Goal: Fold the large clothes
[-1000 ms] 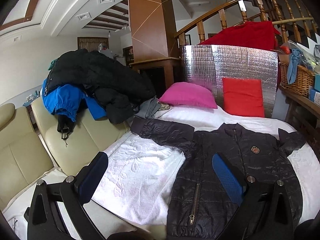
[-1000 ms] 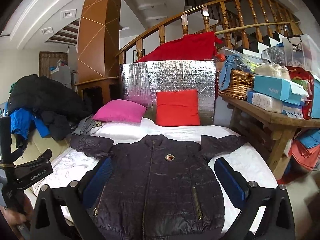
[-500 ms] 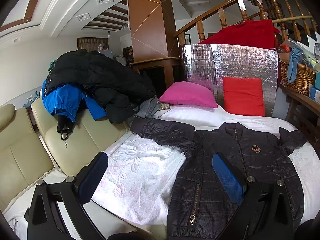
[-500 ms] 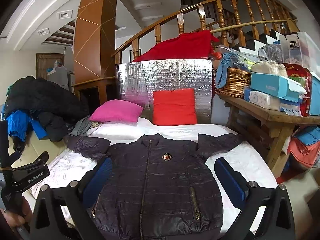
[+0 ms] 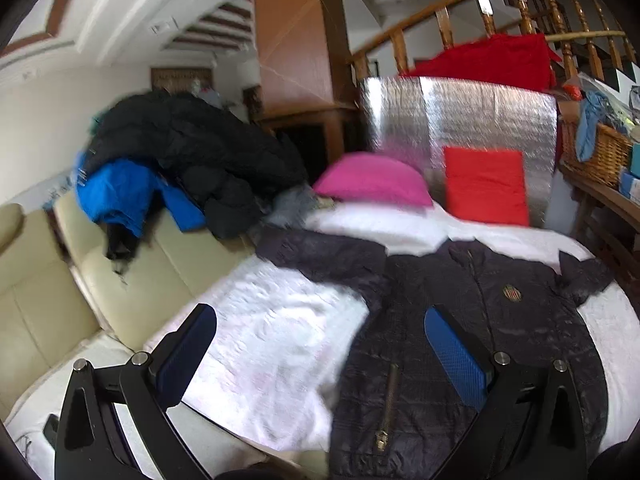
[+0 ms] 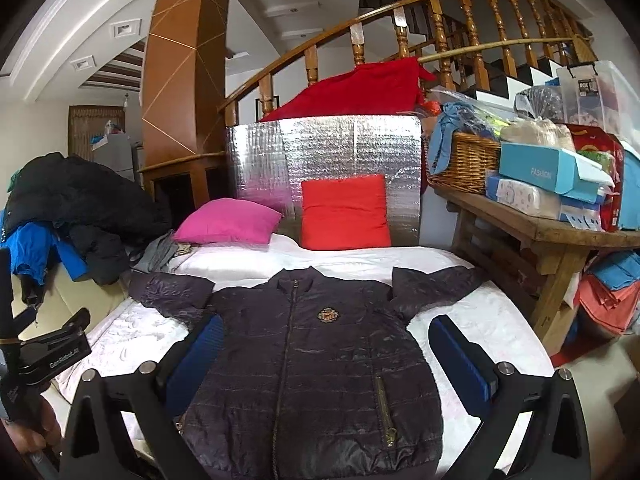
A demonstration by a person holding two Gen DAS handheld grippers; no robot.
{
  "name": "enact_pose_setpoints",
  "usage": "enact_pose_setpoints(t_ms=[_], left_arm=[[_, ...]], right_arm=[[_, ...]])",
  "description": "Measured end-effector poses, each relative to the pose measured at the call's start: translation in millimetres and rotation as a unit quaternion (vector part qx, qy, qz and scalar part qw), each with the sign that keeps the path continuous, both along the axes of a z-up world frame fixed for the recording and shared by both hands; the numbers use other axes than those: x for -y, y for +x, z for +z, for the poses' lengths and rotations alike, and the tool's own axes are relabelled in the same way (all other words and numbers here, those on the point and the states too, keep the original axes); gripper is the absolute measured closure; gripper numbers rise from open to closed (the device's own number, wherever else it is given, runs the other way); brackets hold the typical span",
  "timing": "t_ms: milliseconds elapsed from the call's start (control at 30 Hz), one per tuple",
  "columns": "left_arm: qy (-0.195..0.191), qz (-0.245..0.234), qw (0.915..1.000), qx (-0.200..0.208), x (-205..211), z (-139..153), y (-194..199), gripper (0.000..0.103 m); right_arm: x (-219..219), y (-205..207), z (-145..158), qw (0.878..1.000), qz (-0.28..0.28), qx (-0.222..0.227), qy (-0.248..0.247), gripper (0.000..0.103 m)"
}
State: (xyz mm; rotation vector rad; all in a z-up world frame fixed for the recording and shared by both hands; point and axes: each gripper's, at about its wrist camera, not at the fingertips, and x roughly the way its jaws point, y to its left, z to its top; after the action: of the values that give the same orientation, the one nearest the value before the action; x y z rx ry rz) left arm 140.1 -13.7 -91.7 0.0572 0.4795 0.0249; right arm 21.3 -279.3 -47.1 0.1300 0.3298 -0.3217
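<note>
Black quilted jacket (image 6: 312,364) lies flat, front up and zipped, on the white bed (image 6: 480,320), sleeves spread to left and right. Both grippers hover near its hem, jaws wide open and empty: the left gripper (image 5: 320,352) over its left edge, the right gripper (image 6: 324,354) over its middle. A good first fold likely takes a sleeve by the cuff and lays it across the chest without dragging the body. Only the right view shows the desk (image 6: 540,232); only the left view shows the sofa (image 5: 60,300).

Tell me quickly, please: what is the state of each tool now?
Left tool: open, holding nothing, above the white bed cover.
Right tool: open, holding nothing, above the dark jacket.
</note>
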Motion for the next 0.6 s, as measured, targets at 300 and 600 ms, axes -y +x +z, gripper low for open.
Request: enact_pose_setpoints(t_ms=[300, 600], left_arm=[[-0.046, -0.027, 0.9842, -0.169, 46, -88, 122, 0.0], [-0.021, -0.037, 0.9781, -0.204, 131, -151, 223, 0.0]], right_arm=[[200, 59, -43, 0.985, -0.031, -0.04, 0.164, 0.0], [399, 161, -131, 0.925, -0.103, -0.036, 0.363, 0.0]])
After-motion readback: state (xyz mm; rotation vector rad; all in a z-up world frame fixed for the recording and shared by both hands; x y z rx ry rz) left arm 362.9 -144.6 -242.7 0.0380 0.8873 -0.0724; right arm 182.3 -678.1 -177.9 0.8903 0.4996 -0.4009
